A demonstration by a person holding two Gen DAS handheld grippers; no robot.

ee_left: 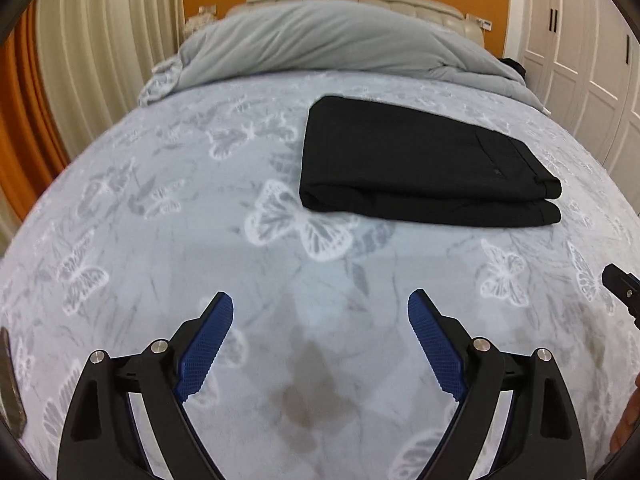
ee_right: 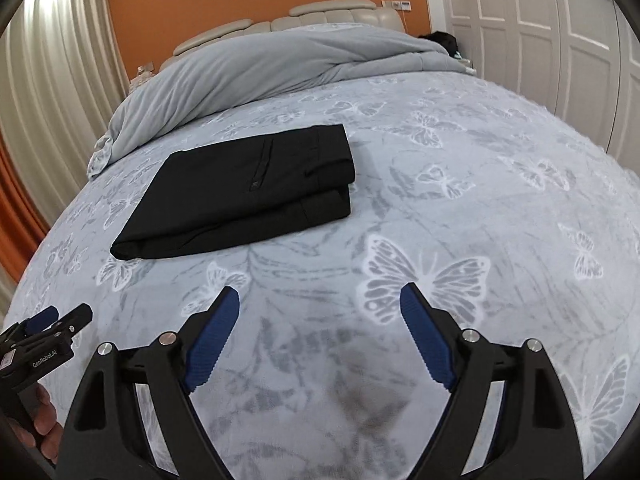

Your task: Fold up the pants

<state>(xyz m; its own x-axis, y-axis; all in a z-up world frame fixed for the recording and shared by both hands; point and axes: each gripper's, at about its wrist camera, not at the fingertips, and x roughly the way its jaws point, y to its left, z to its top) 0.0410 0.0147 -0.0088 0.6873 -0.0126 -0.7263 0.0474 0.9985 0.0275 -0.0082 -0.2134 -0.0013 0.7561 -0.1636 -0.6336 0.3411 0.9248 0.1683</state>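
Black pants (ee_left: 416, 164) lie folded into a flat rectangular stack on the bed, with a back pocket facing up; in the right wrist view the pants (ee_right: 244, 192) sit up and to the left. My left gripper (ee_left: 320, 304) hovers over bare bedspread well short of the pants, open, nothing between its blue pads. My right gripper (ee_right: 319, 298) is likewise open and empty, near the bed's front, apart from the pants. The left gripper (ee_right: 48, 320) also shows at the lower left edge of the right wrist view, held by a hand (ee_right: 44, 420).
The bed carries a light grey butterfly-print bedspread (ee_left: 160, 200). A bunched grey duvet (ee_left: 320, 40) lies across the head end, before a padded headboard (ee_right: 332, 12). Curtains (ee_left: 100, 40) hang at left, white wardrobe doors (ee_right: 540, 40) stand at right. A dark item (ee_left: 10, 392) lies at the left edge.
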